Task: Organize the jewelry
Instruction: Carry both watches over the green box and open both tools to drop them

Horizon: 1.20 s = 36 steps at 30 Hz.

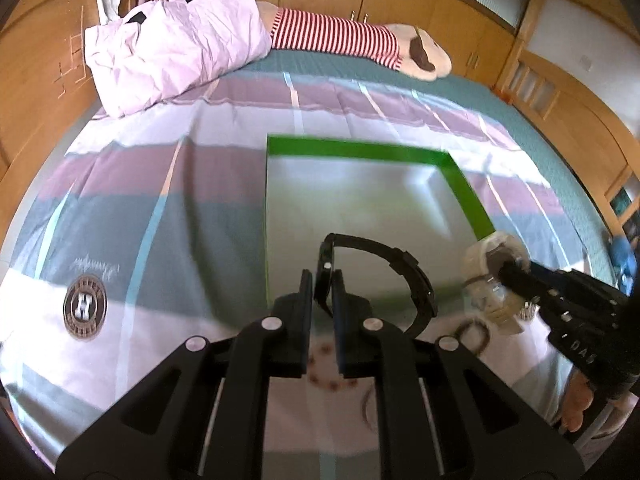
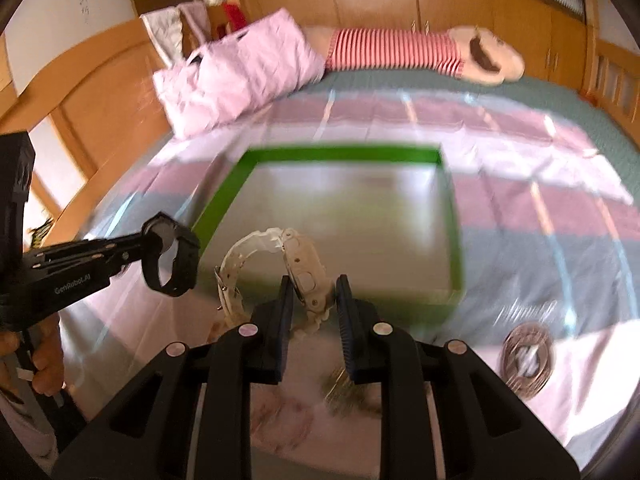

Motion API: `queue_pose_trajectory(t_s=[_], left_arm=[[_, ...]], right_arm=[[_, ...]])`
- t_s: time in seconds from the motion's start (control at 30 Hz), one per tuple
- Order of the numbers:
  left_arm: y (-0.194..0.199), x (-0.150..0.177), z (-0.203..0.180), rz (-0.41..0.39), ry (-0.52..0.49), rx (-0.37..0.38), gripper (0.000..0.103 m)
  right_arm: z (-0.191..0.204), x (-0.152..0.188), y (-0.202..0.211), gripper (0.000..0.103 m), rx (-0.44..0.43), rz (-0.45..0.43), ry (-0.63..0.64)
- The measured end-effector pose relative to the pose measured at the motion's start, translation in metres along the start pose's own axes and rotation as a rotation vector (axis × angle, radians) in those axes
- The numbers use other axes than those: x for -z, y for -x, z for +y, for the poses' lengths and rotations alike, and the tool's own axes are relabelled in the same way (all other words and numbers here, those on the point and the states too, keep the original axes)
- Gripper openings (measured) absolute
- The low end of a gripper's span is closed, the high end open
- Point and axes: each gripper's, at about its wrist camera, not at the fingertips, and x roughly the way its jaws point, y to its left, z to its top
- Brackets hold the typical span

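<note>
My left gripper (image 1: 322, 280) is shut on a black watch (image 1: 384, 276) and holds it above the near edge of a green-rimmed tray (image 1: 360, 151) on the bed. My right gripper (image 2: 312, 292) is shut on a white watch (image 2: 304, 272) and holds it over the tray's near edge (image 2: 340, 154). In the left wrist view the right gripper with the white watch (image 1: 492, 276) is at the right. In the right wrist view the left gripper with the black watch (image 2: 170, 256) is at the left. A bead bracelet (image 1: 328, 380) and a dark ring-shaped piece (image 1: 474, 332) lie on the sheet below.
The striped bedsheet (image 1: 160, 200) carries a round metal badge (image 1: 85, 306), also in the right wrist view (image 2: 528, 356). A pink pillow (image 1: 176, 40) and a striped plush toy (image 1: 340, 38) lie at the headboard. Some blurred small jewelry (image 2: 348, 392) lies under the right gripper.
</note>
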Motion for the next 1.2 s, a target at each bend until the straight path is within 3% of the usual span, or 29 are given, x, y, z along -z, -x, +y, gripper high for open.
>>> queue_pose_trajectory(t_s=[0.13, 0.27, 0.33, 0.37, 0.43, 0.53, 0.7, 0.83, 0.97, 1.07, 1.2], left_arm=[[-0.033, -0.022, -0.001, 0.046, 0.035, 0.023, 0.009], [-0.067, -0.031, -0.012, 0.065, 0.021, 0.000, 0.012], [-0.081, -0.034, -0.016, 0.075, 0.018, -0.016, 0.031], [-0.085, -0.034, -0.016, 0.084, 0.020, -0.029, 0.049], [-0.080, -0.032, -0.015, 0.077, 0.014, -0.044, 0.051], [-0.054, -0.021, -0.011, 0.081, -0.031, -0.029, 0.051], [-0.016, 0.032, 0.000, 0.108, -0.126, -0.026, 0.066], [-0.028, 0.076, 0.015, 0.159, -0.079, -0.057, 0.066], [-0.051, 0.096, 0.013, 0.240, -0.036, -0.053, 0.066], [-0.052, 0.098, 0.004, 0.212, -0.076, -0.081, 0.071], [-0.050, 0.101, -0.002, 0.190, -0.105, -0.112, 0.073]], right_arm=[[-0.017, -0.019, -0.027, 0.022, -0.005, 0.038, -0.043], [-0.026, -0.019, -0.063, 0.023, 0.075, 0.091, -0.046], [-0.031, -0.016, -0.075, 0.030, 0.074, 0.106, -0.044], [-0.034, -0.015, -0.075, 0.037, 0.075, 0.111, -0.053], [-0.038, -0.015, -0.063, 0.044, 0.055, 0.102, -0.069], [-0.048, -0.008, -0.031, 0.054, 0.033, 0.081, -0.081], [-0.070, 0.030, 0.008, 0.054, -0.002, 0.099, -0.122], [-0.077, 0.064, -0.011, 0.054, 0.086, 0.214, -0.125], [-0.070, 0.081, -0.037, 0.054, 0.035, 0.308, -0.152], [-0.053, 0.091, -0.049, 0.054, 0.119, 0.331, -0.064], [-0.053, 0.099, -0.061, 0.054, 0.134, 0.356, -0.079]])
